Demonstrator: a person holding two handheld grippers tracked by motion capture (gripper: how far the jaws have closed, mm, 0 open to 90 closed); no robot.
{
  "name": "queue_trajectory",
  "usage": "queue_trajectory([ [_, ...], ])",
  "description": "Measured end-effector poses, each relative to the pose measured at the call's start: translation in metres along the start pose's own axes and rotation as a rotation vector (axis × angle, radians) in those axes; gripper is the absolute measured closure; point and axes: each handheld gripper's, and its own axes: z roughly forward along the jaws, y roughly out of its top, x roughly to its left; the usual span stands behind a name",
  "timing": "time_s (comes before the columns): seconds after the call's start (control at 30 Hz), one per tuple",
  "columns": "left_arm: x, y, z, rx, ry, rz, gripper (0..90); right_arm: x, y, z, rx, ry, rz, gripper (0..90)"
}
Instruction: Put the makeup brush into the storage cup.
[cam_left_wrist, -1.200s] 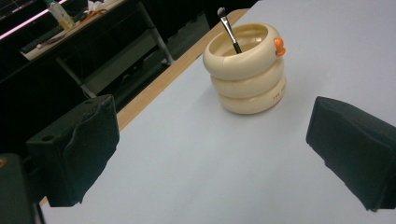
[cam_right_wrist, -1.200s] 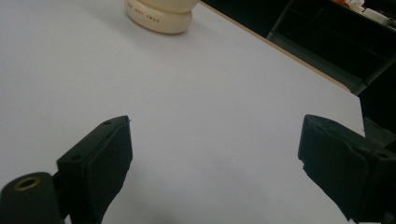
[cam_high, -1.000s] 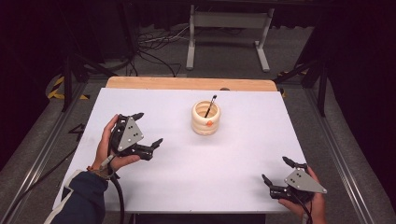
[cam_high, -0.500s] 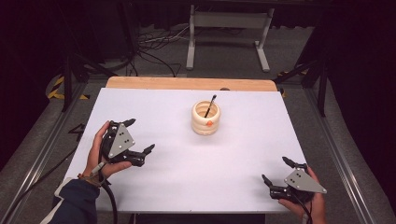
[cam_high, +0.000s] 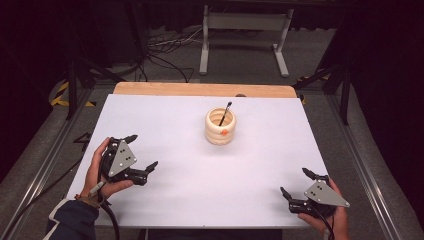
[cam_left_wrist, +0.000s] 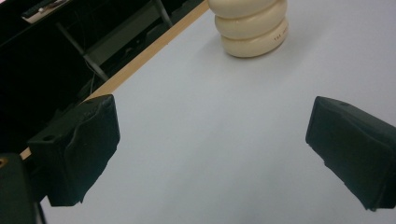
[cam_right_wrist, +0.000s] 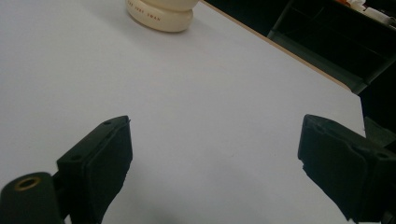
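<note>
A cream ribbed holder (cam_high: 220, 127) stands upright at the middle of the white table (cam_high: 200, 200), with a thin black pen (cam_high: 225, 113) leaning in it. The same holder (cam_left_wrist: 250, 27) appears at the top of the left gripper view, and its base (cam_right_wrist: 159, 15) at the top of the right gripper view. My left gripper (cam_high: 142, 151) is open at the table's left, held in a hand, well short of the holder. My right gripper (cam_high: 297, 183) is open near the front right corner. Nothing lies between either pair of jaws.
A wooden strip (cam_high: 200, 90) runs along the table's far edge. Beyond it stand a metal stand (cam_high: 245, 30) and loose cables (cam_high: 160, 55) on the grey floor. Metal rails (cam_high: 45, 160) flank the table on both sides.
My left gripper has drawn back toward the front left, away from the holder. The right gripper has stayed where it was.
</note>
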Motion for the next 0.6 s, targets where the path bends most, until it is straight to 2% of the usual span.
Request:
queue_trajectory([
  [0.43, -0.001, -0.018, -0.012, 0.033, 0.007, -0.02, 3.8, 0.0, 0.0, -0.001, 0.0, -0.004, 0.002, 11.2],
  [0.57, -0.001, -0.025, -0.015, 0.04, 0.004, -0.033, 3.8, 0.0, 0.0, -0.001, 0.002, -0.004, 0.002, 11.2],
  [0.6, -0.001, -0.027, -0.016, 0.036, 0.001, -0.048, 3.8, 0.0, 0.0, -0.001, 0.002, -0.005, 0.001, 11.2],
])
